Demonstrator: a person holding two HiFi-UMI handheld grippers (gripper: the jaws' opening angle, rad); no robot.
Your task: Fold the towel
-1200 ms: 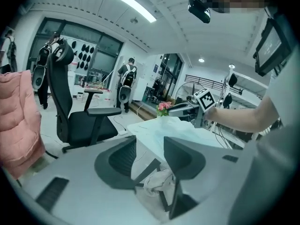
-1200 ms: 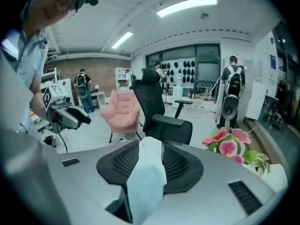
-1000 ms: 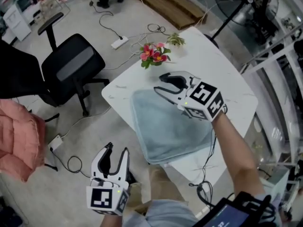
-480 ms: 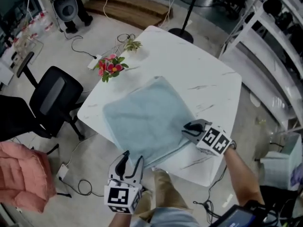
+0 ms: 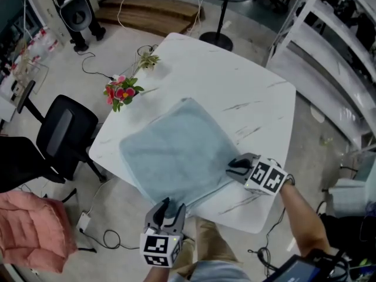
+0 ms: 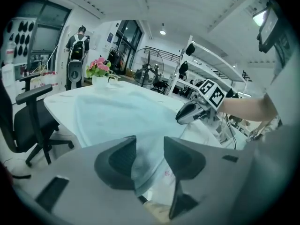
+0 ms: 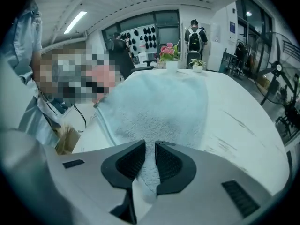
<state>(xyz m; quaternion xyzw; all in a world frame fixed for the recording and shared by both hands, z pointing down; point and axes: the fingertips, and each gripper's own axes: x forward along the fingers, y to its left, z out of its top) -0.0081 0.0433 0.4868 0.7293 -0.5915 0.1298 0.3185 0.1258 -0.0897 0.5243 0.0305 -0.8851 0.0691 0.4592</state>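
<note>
Right hand-held gripper [image 5: 234,168] crossed to towel [image 5: 176,151] corner, jaws just closed on it

Two hand-held grippers, light clothing.
Left gripper [image 5: 170,207] and right gripper [image 5: 232,167] alike: pale grey moulded shells, black curved jaws lined with ribbed pads [image 7: 126,163], narrow dark slots in the shell, white marker cube [image 5: 265,178] printed with black squares at the back of each. Pale blue-grey shirt [image 5: 205,272], tan trousers [image 5: 205,237].
</note>
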